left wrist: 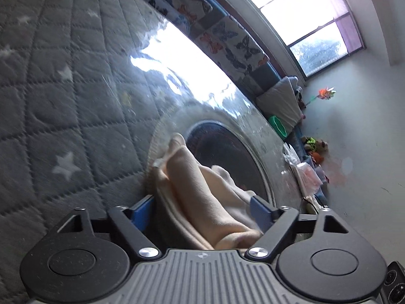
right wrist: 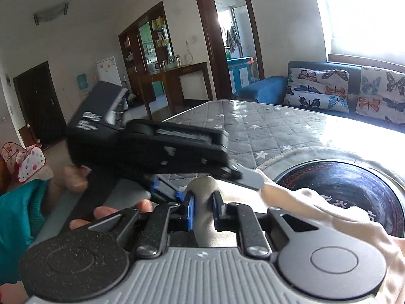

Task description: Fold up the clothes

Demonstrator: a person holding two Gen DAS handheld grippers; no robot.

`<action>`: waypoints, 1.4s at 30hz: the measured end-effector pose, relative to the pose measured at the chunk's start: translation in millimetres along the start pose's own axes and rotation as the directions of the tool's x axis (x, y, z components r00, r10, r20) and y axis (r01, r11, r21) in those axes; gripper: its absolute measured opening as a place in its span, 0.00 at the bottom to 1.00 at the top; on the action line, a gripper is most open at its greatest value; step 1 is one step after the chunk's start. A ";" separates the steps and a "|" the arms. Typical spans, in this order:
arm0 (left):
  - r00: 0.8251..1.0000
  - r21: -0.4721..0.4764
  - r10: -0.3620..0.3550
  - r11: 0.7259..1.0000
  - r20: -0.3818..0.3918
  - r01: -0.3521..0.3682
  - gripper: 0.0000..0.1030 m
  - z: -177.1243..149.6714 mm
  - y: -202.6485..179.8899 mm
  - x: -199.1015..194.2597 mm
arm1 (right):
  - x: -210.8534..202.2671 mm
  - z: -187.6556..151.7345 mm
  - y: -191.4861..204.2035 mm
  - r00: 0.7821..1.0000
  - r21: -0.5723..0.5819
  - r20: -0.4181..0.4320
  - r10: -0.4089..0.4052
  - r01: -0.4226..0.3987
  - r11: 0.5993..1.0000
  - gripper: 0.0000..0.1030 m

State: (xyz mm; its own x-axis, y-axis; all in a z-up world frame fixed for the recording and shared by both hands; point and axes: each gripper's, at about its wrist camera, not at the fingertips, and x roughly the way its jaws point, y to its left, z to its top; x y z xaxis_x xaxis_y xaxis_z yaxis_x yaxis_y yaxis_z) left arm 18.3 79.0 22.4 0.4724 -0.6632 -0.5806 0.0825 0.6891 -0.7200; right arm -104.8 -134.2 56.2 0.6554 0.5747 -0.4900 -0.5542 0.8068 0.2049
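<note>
Left wrist view: the left gripper point(left wrist: 202, 209) has its blue pads spread wide, with a peach-coloured cloth point(left wrist: 202, 195) bunched loosely between them, the pads not pressing on it; the cloth lies on a glossy table point(left wrist: 76, 88) whose grey quilted cover carries white stars, beside a dark round inset point(left wrist: 227, 157) in the top; butterfly-print cushions point(left wrist: 222, 35) line a blue sofa under a bright window point(left wrist: 316, 25). Right wrist view: the right gripper point(right wrist: 203, 209) has its fingers drawn close together, pinching a fold of the same cloth point(right wrist: 316, 210), which trails off to the right over the dark inset point(right wrist: 341, 190); pale characters on that inset are too blurred to read; the other gripper point(right wrist: 152, 147) crosses just above, white lettering on its black body smeared and illegible; fingertips point(right wrist: 144, 205) and a teal sleeve point(right wrist: 20, 215) show at the left.
</note>
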 end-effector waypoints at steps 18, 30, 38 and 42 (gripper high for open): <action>1.000 0.067 0.020 0.998 -0.004 -0.020 0.26 -10.0 0.2 10.4 | -71.6 -39.2 -69.5 0.941 0.137 -0.026 -0.338 0.338 0.931 0.36; 0.999 0.127 0.043 0.991 0.007 -0.043 0.25 -13.5 -6.1 13.0 | -74.6 -71.0 -141.4 0.894 0.340 -0.101 -0.437 0.444 0.829 0.33; 0.997 0.190 0.074 0.979 0.039 -0.080 0.18 -17.5 -17.4 11.6 | -83.6 -69.6 -131.8 0.904 0.374 -0.072 -0.422 0.417 0.829 0.12; 0.996 0.237 0.058 0.969 0.066 -0.073 0.15 -19.4 -32.0 5.8 | -95.2 -65.3 -122.8 0.900 0.354 -0.033 -0.435 0.418 0.837 0.11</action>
State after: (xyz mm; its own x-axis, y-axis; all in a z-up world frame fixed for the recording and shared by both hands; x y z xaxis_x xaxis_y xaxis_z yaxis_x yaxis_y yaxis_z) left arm 1.3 47.4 34.8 0.5332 -0.6011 -0.5954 0.2535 0.7849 -0.5654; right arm -132.6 -296.9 22.4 0.8143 0.1613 -0.5576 -0.0081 0.9637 0.2669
